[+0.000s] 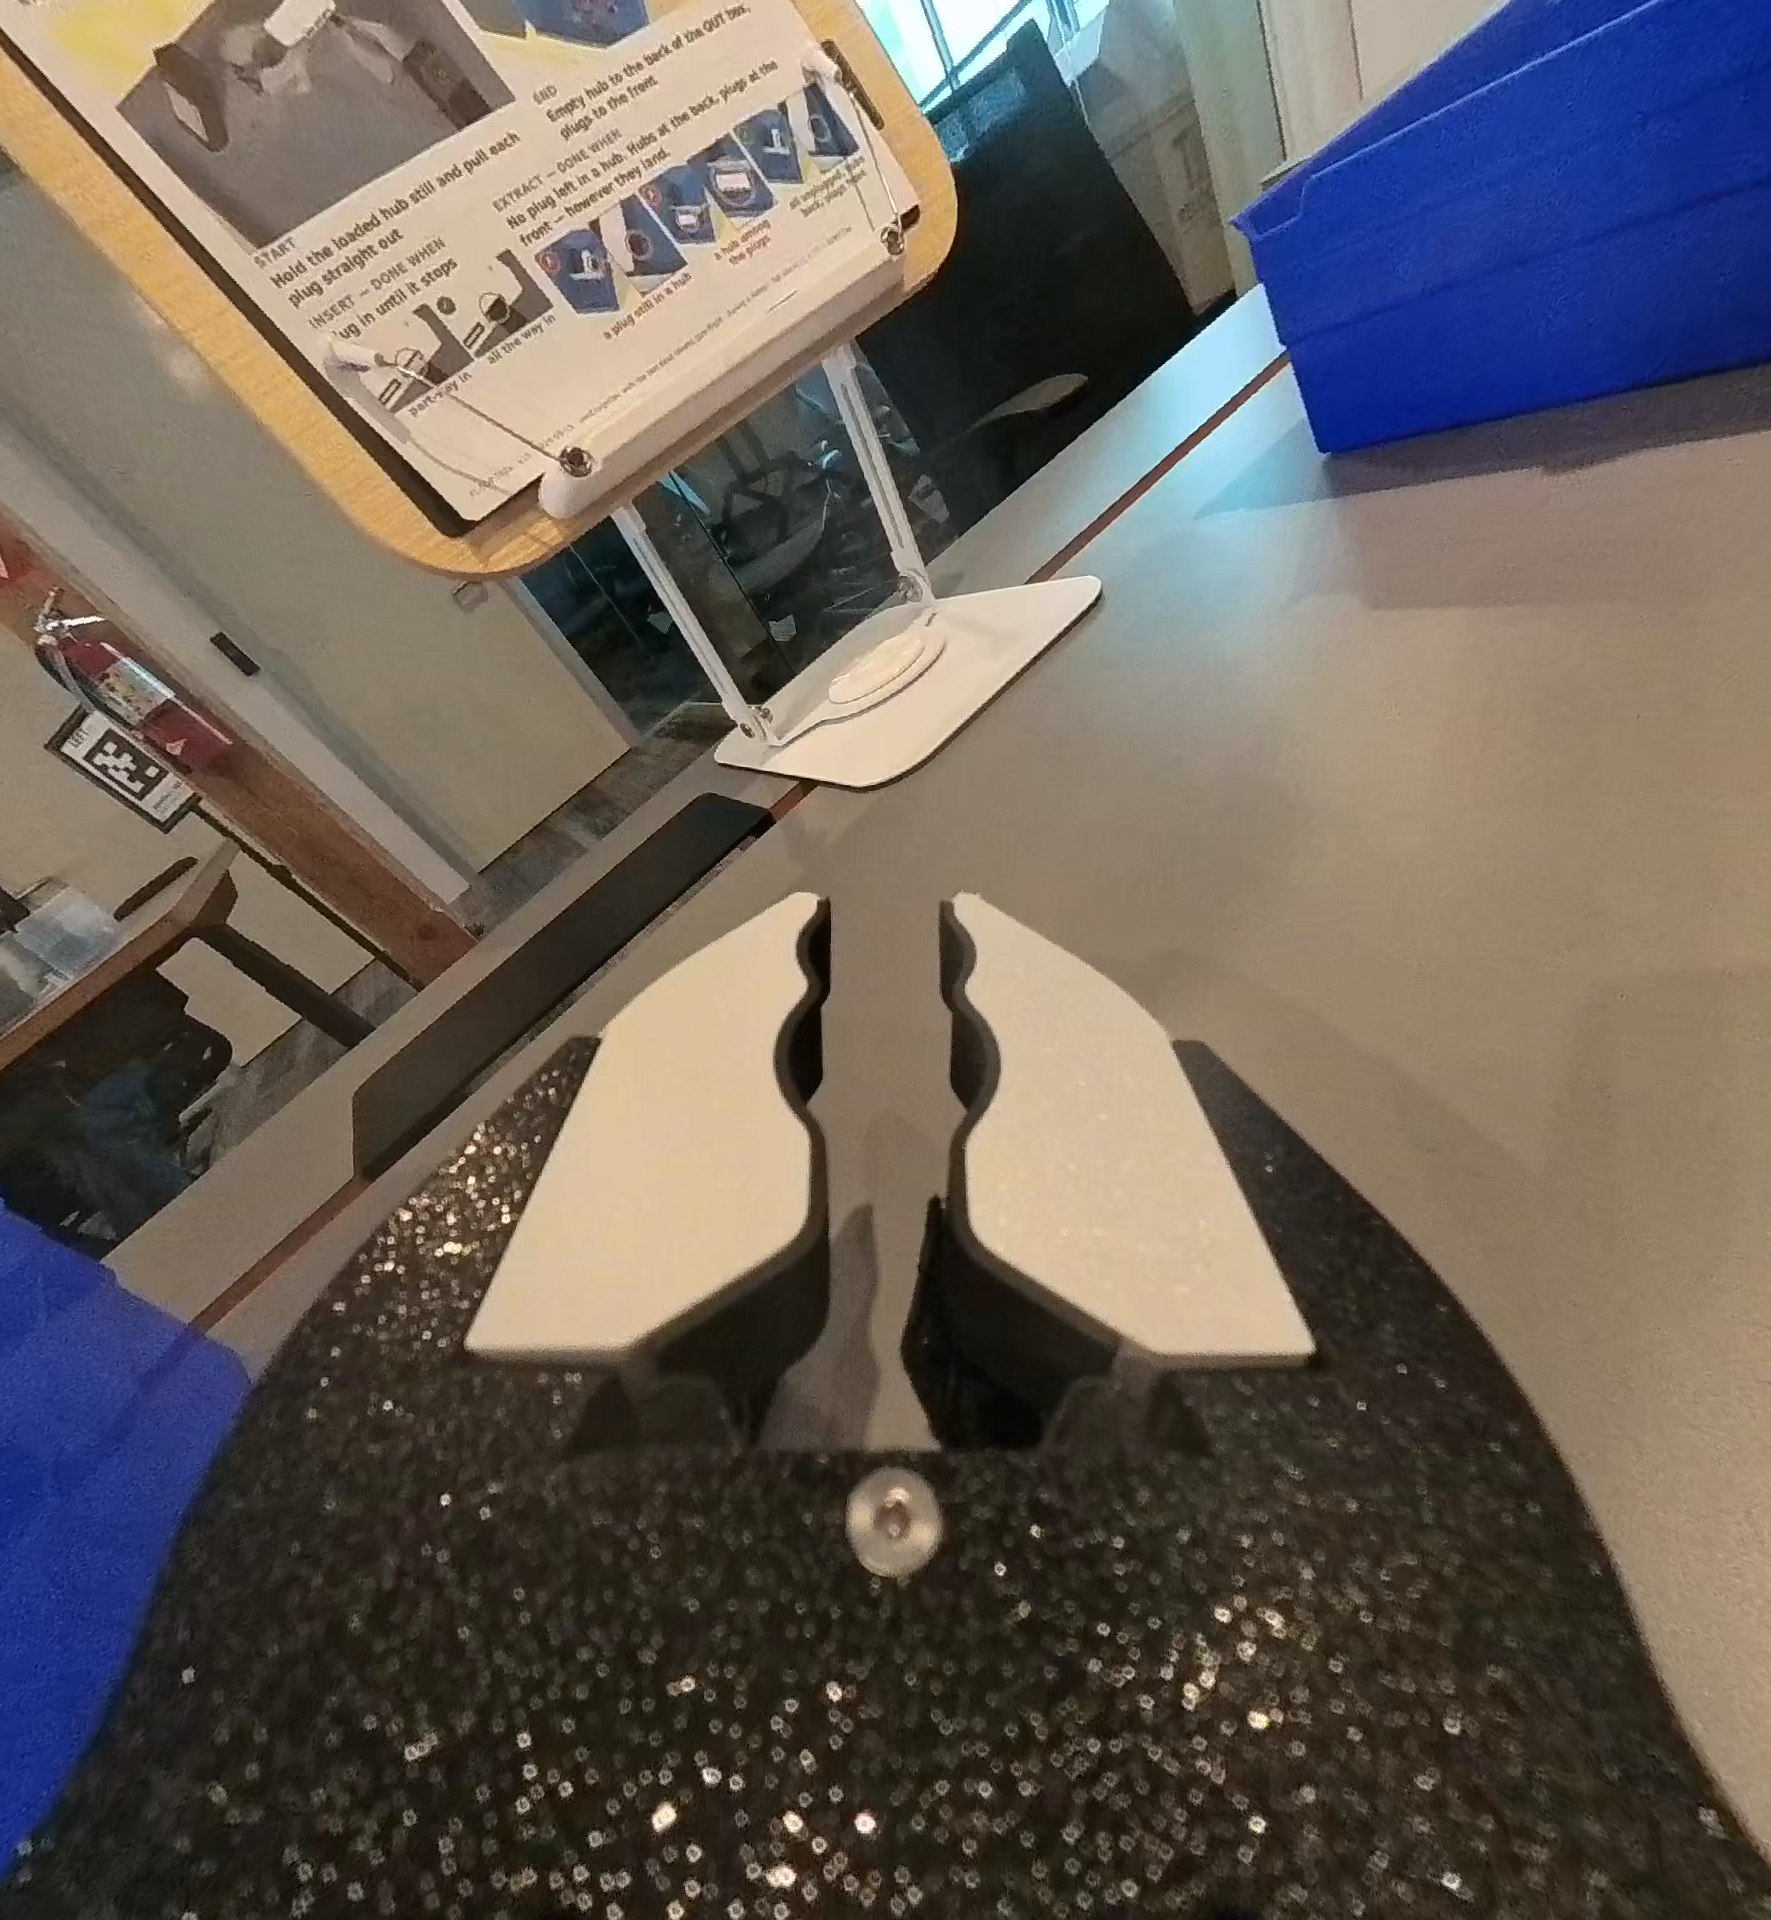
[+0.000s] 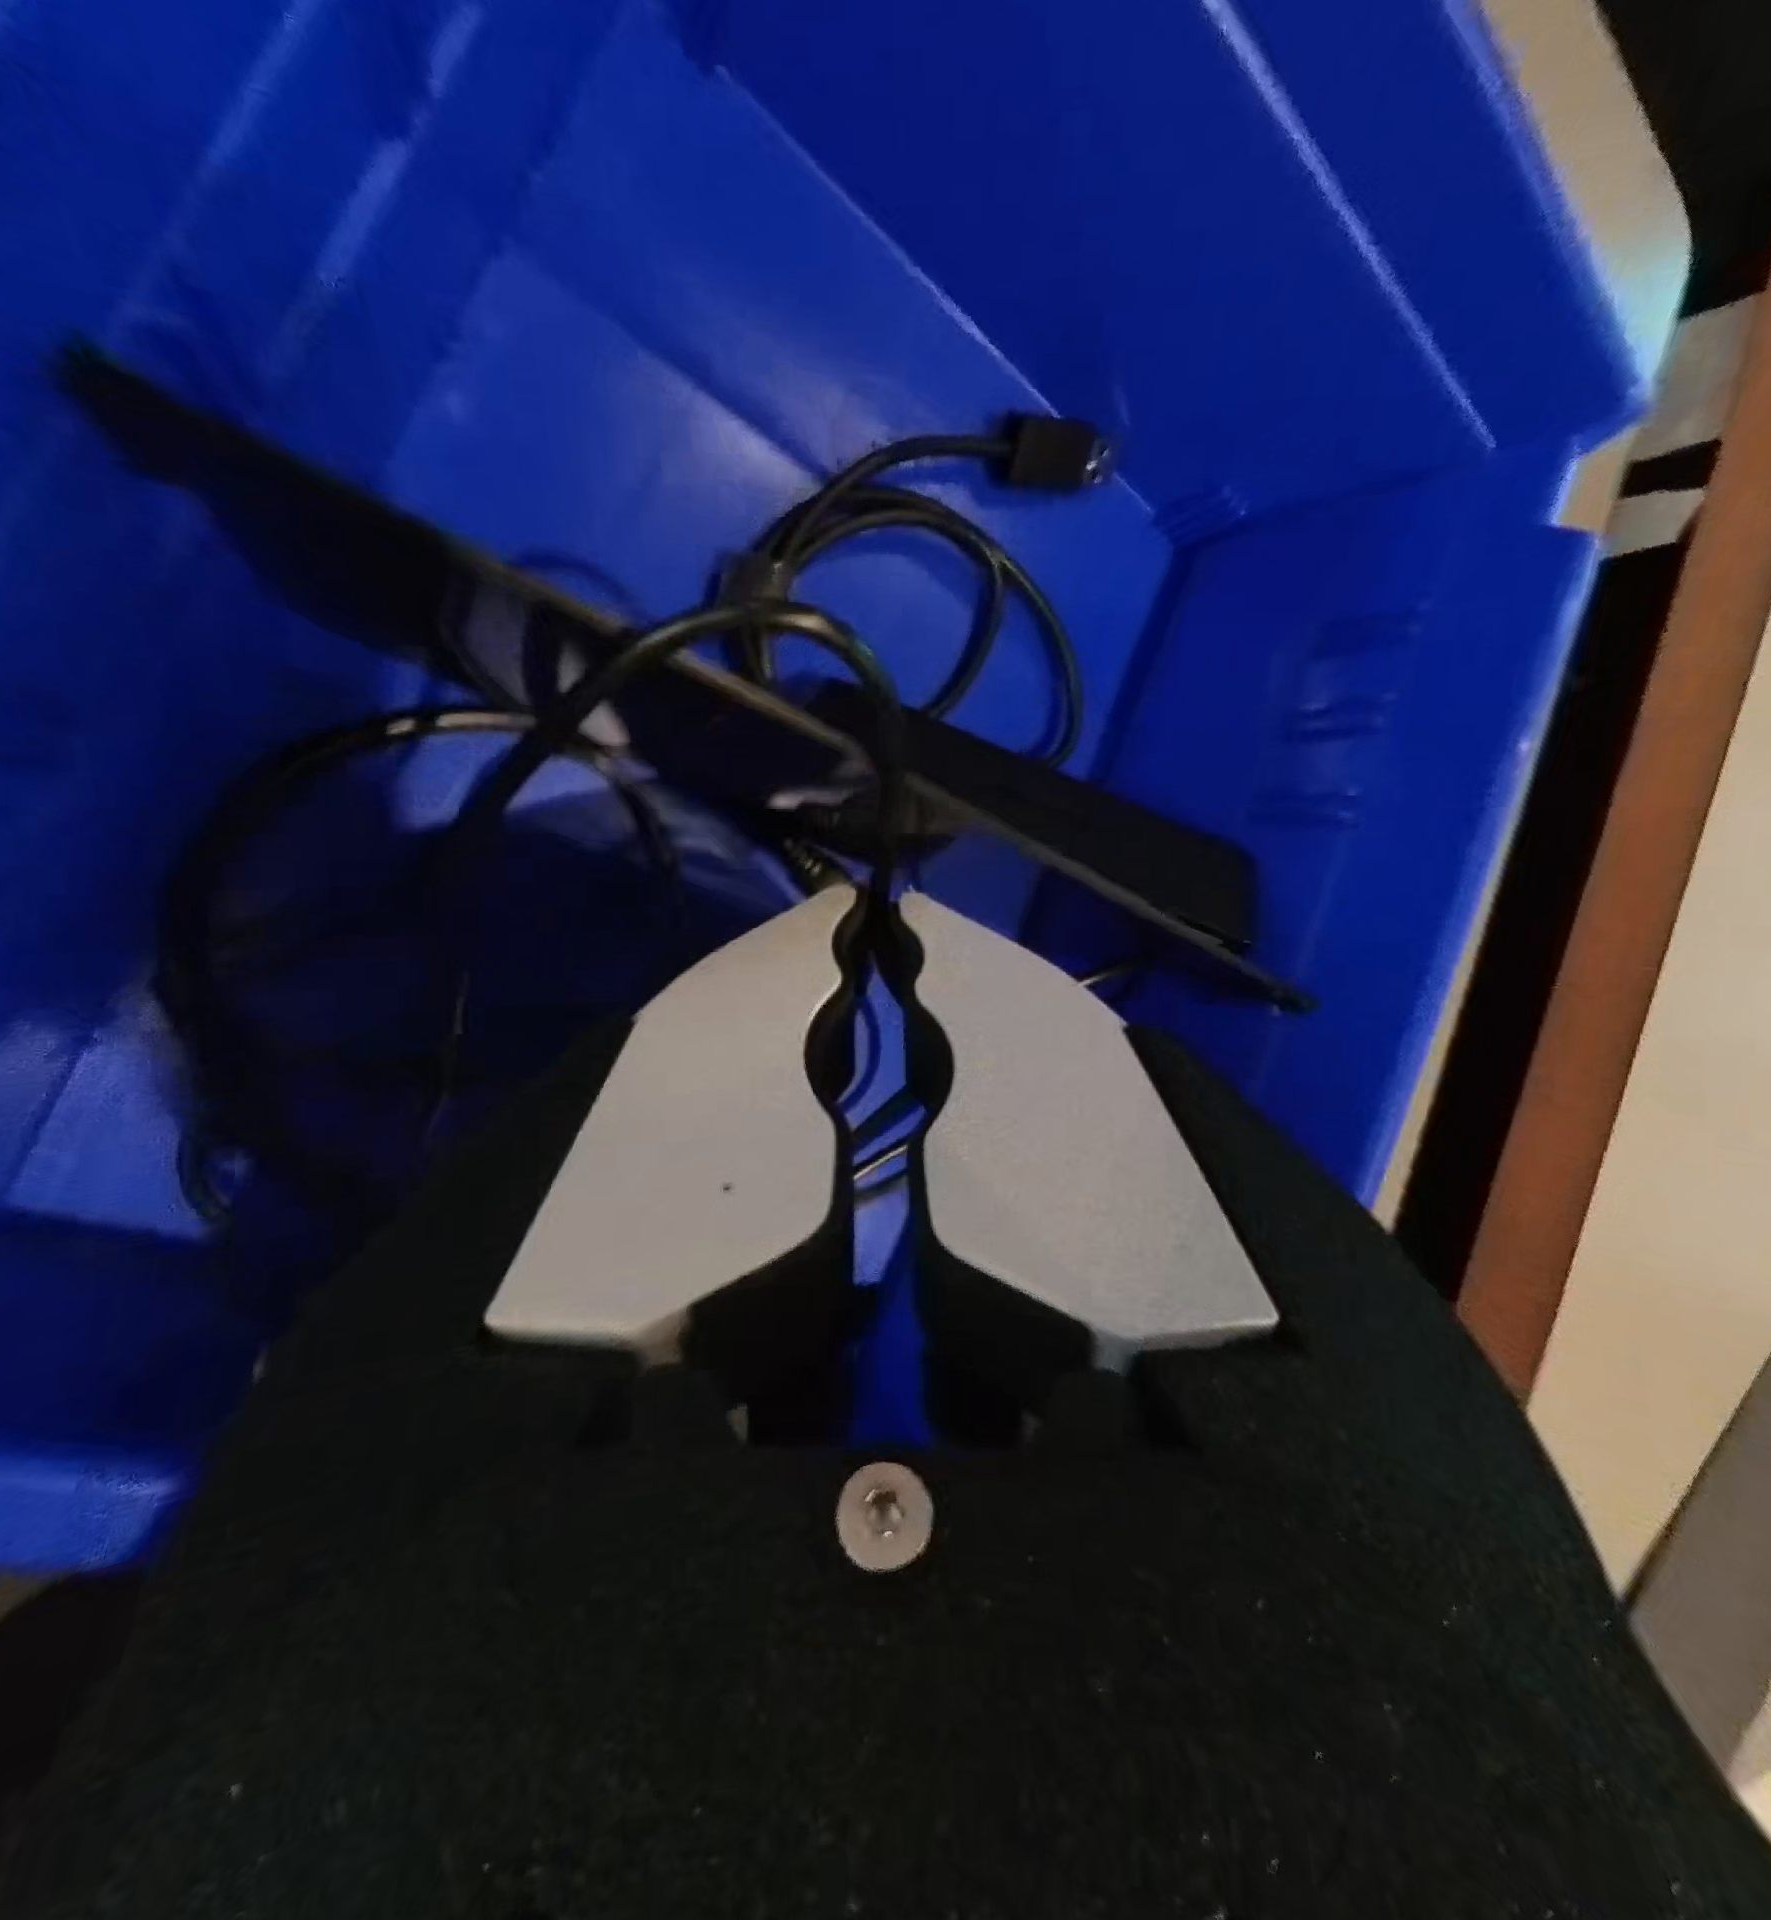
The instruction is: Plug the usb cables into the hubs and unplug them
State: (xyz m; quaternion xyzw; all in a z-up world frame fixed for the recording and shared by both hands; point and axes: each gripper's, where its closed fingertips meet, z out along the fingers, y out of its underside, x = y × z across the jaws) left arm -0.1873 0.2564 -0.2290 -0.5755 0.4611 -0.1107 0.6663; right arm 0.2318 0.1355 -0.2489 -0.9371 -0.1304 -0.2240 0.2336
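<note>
Glittery black housing filled the foreground of the left wrist view, and ahead of it the left gripper [image 1: 884, 914] hovered low over the bare grey surface [image 1: 1380, 935] with its jaws apart and nothing between them. To its left a blurred corner of a blue plastic bin [image 1: 50, 1507] showed; farther on stood a white hinged stand carrying a wood-edged instruction board [image 1: 507, 260], and at the far right sat another blue plastic bin [image 1: 1546, 229], well apart from the gripper.

In the right wrist view the right gripper [image 2: 879, 902] reached into a deep blue plastic bin [image 2: 1276, 312]. Its jaws were together, pinching a thin black usb cable [image 2: 756, 623] at the tips. Behind it lay a long, flat black hub [image 2: 1120, 831], tilted across the bin floor among looped black leads, and a loose black plug [image 2: 1052, 445] rested near the bin's far wall. Blur hid whether any plug sat in the hub's ports.

As a judgement, the work looked early or mid-cycle: the right side had a cable in hand, the left held nothing, and steadying the hub and seating or pulling plugs appeared yet to be done.

Beyond the surface's edge the room showed a pale wall with a red fire extinguisher [image 1: 117, 675], a brown wooden post [image 1: 341, 852] and dark glass panels [image 1: 756, 551].
</note>
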